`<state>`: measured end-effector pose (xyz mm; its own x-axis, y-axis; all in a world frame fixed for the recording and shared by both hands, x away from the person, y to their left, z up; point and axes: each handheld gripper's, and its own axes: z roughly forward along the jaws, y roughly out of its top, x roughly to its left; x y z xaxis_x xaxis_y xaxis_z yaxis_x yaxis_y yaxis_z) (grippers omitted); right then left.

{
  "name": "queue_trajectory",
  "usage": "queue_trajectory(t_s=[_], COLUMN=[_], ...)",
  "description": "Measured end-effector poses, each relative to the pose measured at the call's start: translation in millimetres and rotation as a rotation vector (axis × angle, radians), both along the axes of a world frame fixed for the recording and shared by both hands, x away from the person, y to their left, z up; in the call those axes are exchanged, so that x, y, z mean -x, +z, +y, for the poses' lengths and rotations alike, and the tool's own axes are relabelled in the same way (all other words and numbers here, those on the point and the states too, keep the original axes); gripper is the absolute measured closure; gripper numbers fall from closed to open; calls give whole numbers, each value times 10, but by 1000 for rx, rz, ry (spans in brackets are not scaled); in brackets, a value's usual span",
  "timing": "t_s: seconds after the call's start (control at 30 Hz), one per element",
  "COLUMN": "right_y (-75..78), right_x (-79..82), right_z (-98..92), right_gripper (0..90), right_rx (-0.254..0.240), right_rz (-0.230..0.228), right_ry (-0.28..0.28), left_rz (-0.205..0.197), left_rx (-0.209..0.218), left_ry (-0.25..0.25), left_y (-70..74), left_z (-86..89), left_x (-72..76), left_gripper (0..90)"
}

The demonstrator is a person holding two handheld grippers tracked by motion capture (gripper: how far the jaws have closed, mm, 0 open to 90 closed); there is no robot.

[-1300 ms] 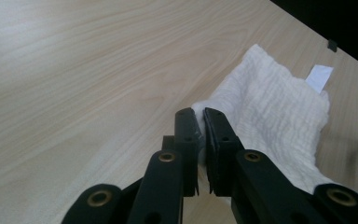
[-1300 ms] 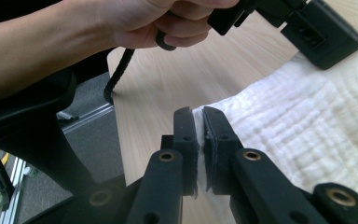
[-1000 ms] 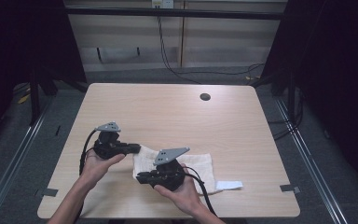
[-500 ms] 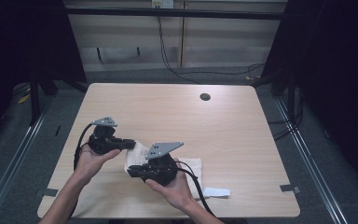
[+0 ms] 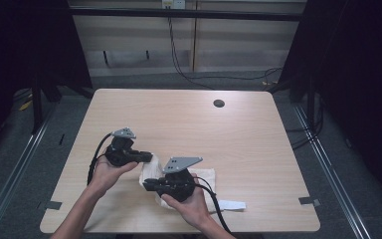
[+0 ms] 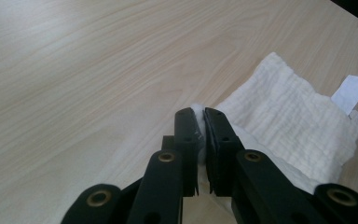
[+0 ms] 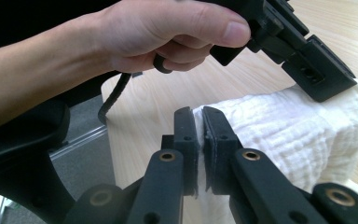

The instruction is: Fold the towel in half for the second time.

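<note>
Both my claws pinched tight on white cloth (image 5: pixel 151 172) edge: left claw (image 6: pixel 200 122) at 9 o'clock, right claw (image 7: pixel 199 120) beside; fold half done, laying flat on bench (image 5: pixel 189 124) left

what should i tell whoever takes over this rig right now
Left gripper: shut on one corner of the white cloth.
Right gripper: shut on another corner of the cloth, with that edge lifted off the table.
Cloth: near the front edge of the table, between the two hands, bunched and partly folded, its white tag lying flat on the wood.
Done: both corners gripped and one edge raised.
Left: probably carry the held edge over to finish the fold, lay it flat, then open both grippers.
</note>
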<state>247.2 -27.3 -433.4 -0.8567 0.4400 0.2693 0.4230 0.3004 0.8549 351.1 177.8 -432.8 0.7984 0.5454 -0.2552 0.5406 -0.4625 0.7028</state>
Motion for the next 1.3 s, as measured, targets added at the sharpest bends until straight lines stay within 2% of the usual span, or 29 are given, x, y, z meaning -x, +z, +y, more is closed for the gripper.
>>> queue_trajectory(t_s=[0.3, 0.37, 0.4, 0.5, 0.67, 0.73, 0.87, 1.0, 1.2, 1.3], right_y=[13, -22, -57, -89, -104, -105, -127, -165, -159, -195], right_x=[62, 60, 64, 78, 118, 152, 190, 230, 285, 319], right_z=[-180, -236, -288, -344, -407, -436, -514, -581, -653, -725], right_gripper=[852, 851, 851, 852, 852, 852, 852, 852, 852, 852], right_rx=[8, -8, -10, -11, 7, 29, 19, 30, 19, 29], right_rz=[-15, 18, 28, 39, 32, 5, 13, 22, -3, 7], right_ry=[-39, -36, -52, -60, -67, -74, -87, -99, -112, -121], left_rz=[-4, 2, 1, 7, 11, 11, 15, 21, 13, 15], left_rx=[-11, -12, -11, -9, 6, 2, 22, 10, 18, -1], left_ry=[-31, -35, -35, -43, -65, -73, -85, -100, -109, -120], left_y=[-1, -8, -22, -47, -69, -68, -104, -119, -104, -106], left_z=[-183, -219, -247, -299, -415, -459, -553, -628, -723, -766], left_x=[-4, -4, -1, -5, 3, 12, 35, 40, 66, 73], left_gripper=[844, 845, 845, 846, 846, 846, 846, 846, 845, 845])
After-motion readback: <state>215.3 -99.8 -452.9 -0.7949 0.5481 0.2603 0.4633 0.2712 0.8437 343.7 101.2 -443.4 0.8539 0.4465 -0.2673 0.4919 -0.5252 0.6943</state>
